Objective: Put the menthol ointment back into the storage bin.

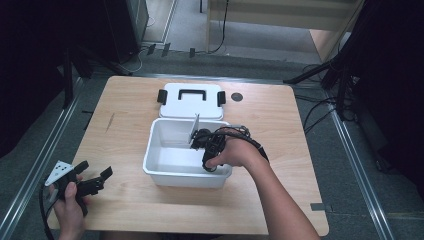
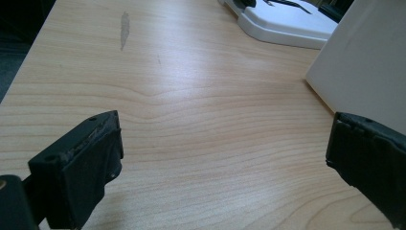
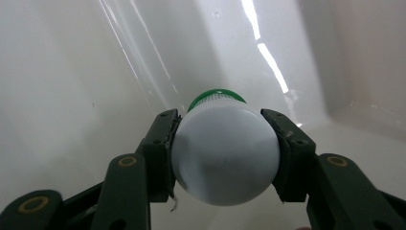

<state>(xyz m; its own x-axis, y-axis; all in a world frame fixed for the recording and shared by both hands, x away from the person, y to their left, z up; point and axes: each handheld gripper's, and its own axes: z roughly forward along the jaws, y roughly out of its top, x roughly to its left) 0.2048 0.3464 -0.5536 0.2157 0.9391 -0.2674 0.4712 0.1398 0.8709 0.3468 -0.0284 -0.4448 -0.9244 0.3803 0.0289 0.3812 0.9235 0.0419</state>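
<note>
A white plastic bin [image 1: 165, 167] sits near the middle of the wooden counter [image 1: 125, 200], and its white lid [image 1: 191, 102], with a black handle and black side clips, lies flat on the counter just behind it. The person's right hand [image 1: 239, 152] reaches in over the bin's right rim and points the right gripper [image 1: 202, 140] down into the bin. In the right gripper view, that gripper [image 3: 225, 143] is closed on a white light bulb [image 3: 225, 158]: the two black jaws press against the left and right sides of the round globe, and the bulb's green collar [image 3: 216, 95] points away from the camera toward the bin's glossy white inner wall [image 3: 72, 72]. Whether the bulb touches the bin's bottom cannot be told. The left hand [image 1: 67, 205] holds the left gripper [image 1: 95, 177] at the counter's near left corner, well apart from the bin, with the grey three-cornered plate [image 1: 58, 172] on top. In the left gripper view, the left gripper [image 2: 225, 148] stands wide open over bare wood, nothing between its jaws; the bin's outer wall [image 2: 364, 62] rises at the right and the lid [image 2: 287, 24] lies farther off. A small dark round mark [image 1: 237, 97] shows on the counter just right of the lid.
</note>
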